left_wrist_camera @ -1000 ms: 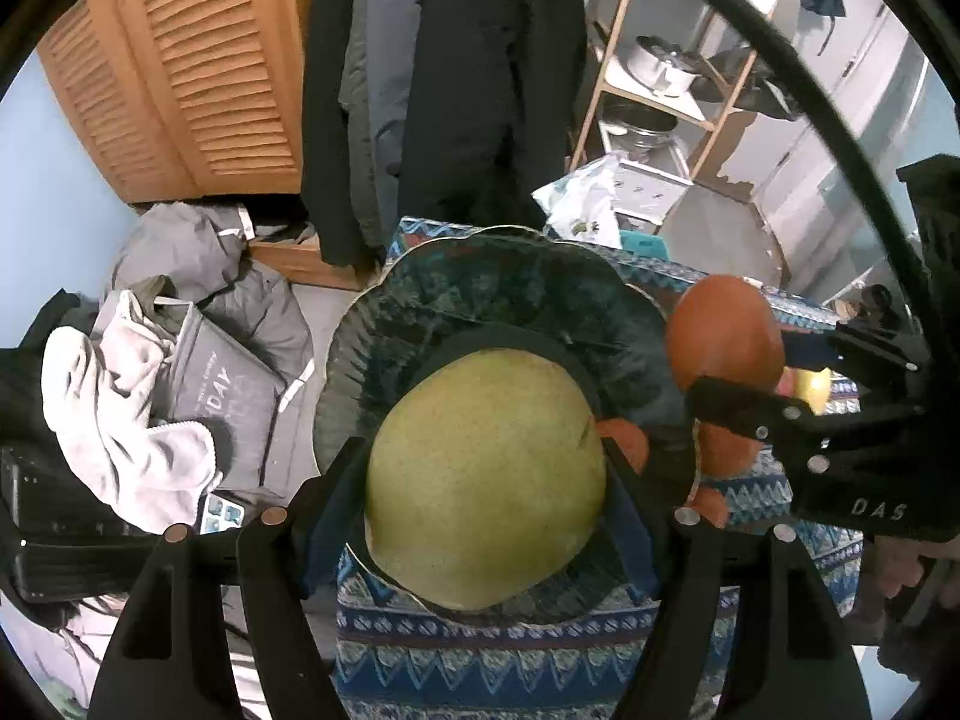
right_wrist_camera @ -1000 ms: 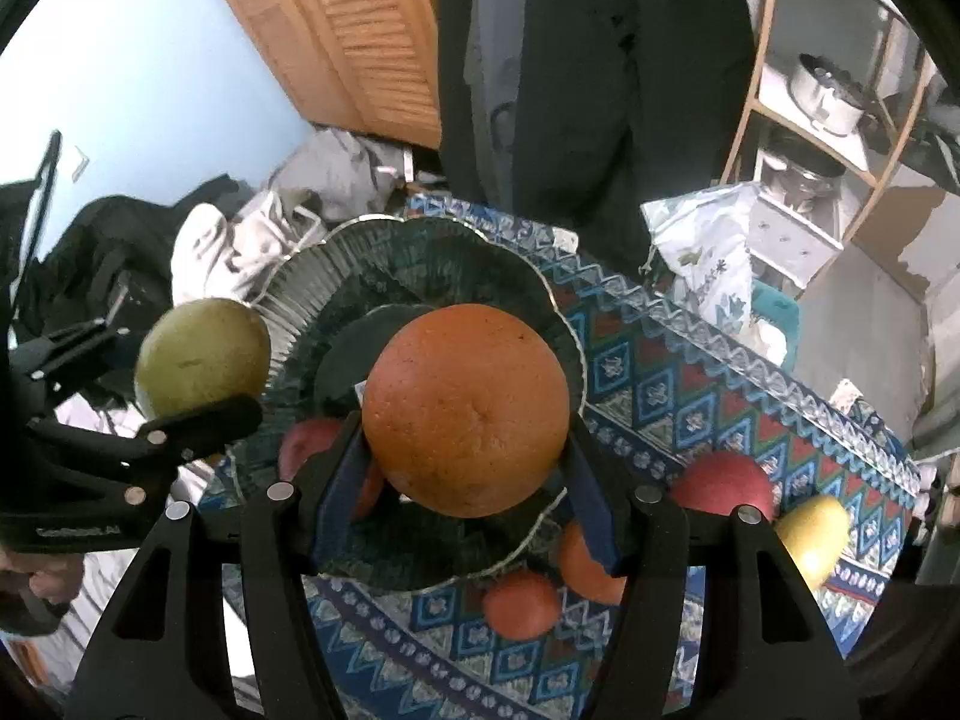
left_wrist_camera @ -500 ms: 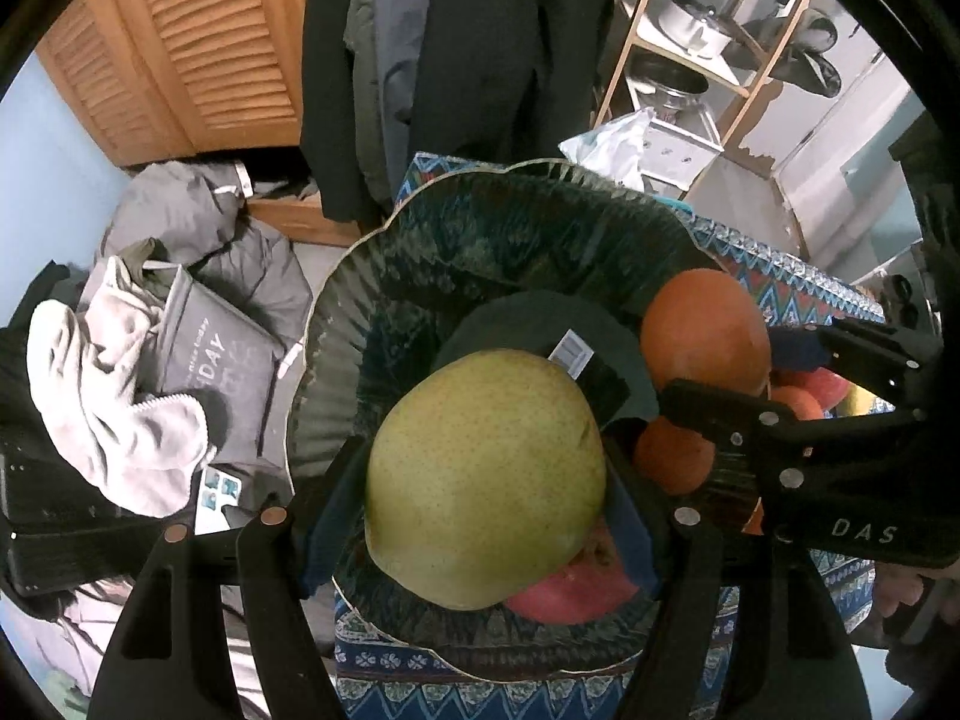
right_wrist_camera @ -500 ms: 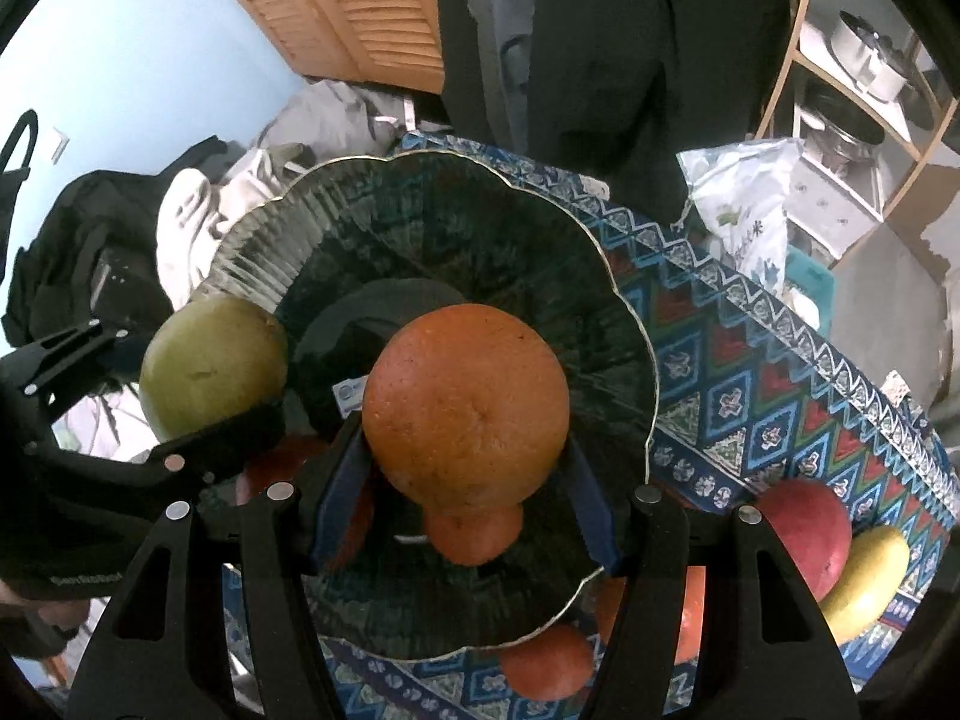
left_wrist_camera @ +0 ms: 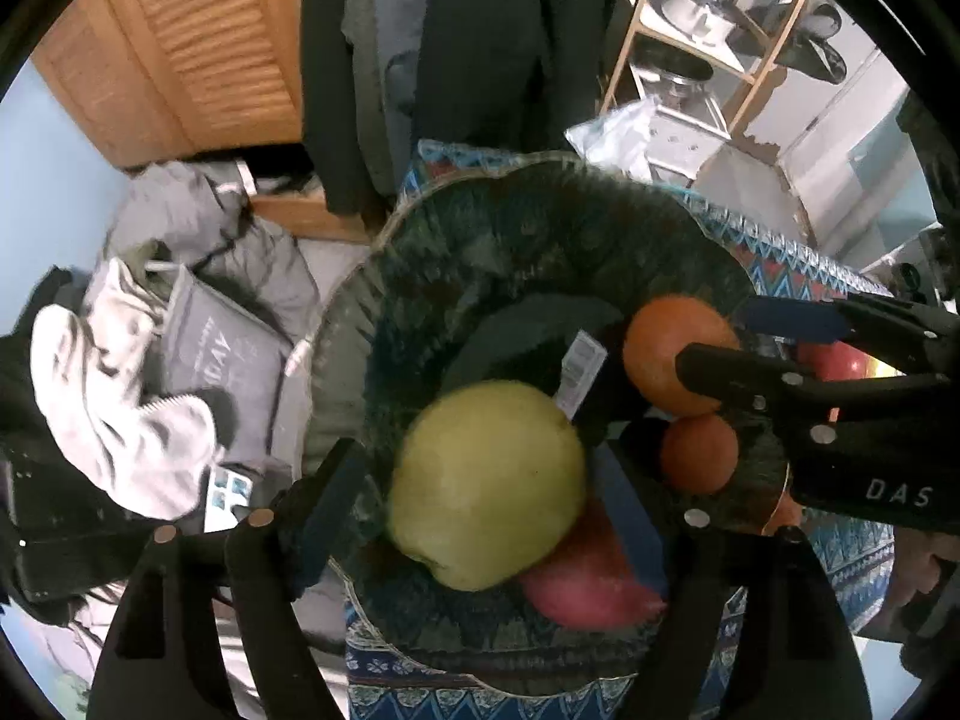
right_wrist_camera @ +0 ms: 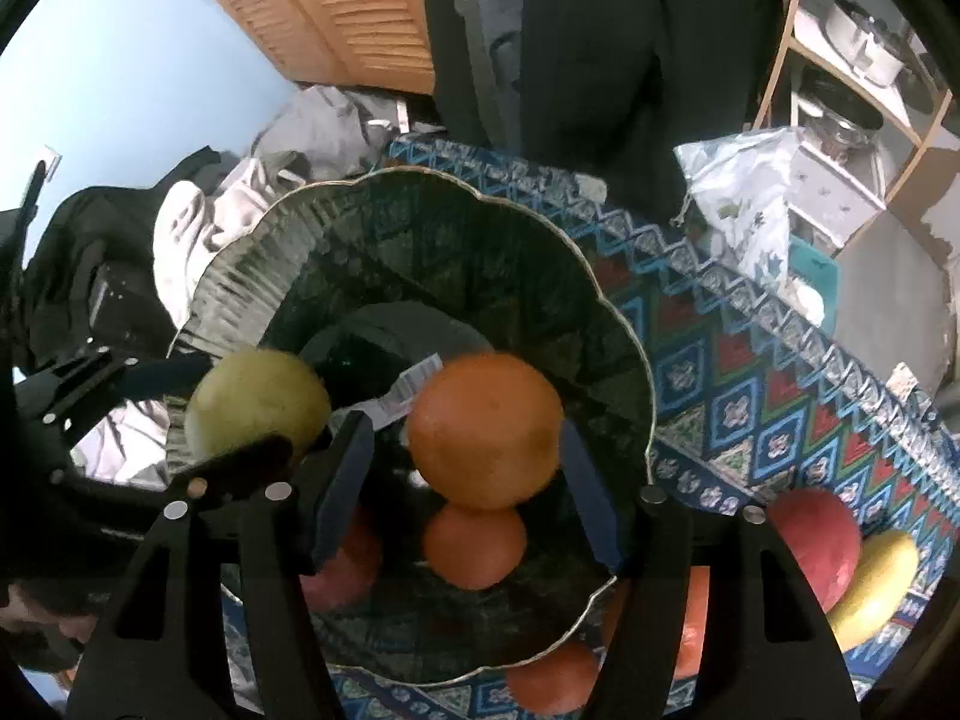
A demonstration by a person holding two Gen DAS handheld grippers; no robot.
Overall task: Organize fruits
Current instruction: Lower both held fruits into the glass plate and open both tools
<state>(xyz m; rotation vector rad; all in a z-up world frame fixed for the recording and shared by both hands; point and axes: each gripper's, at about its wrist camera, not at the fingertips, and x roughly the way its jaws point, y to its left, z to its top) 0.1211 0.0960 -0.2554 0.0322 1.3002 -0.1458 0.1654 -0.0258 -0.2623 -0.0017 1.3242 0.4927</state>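
Both grippers, left gripper (left_wrist_camera: 480,480) and right gripper (right_wrist_camera: 468,456), are standing released, jaws spread around pear (left_wrist_camera: 486,483) and orange (right_wrist_camera: 485,429) over bowl (right_wrist_camera: 600,276).

Counter (right_wrist_camera: 750,372) under a blue patterned cloth; dark glass bowl (right_wrist_camera: 600,276) at frame centre, red apple (right_wrist_camera: 810,546), yellow fruit (right_wrist_camera: 882,582) and oranges (right_wrist_camera: 552,684) lower right.

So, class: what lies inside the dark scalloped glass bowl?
Inside the dark scalloped glass bowl lie a small orange, a red apple and a white barcode label. The green pear and large orange cover the floor beneath them.
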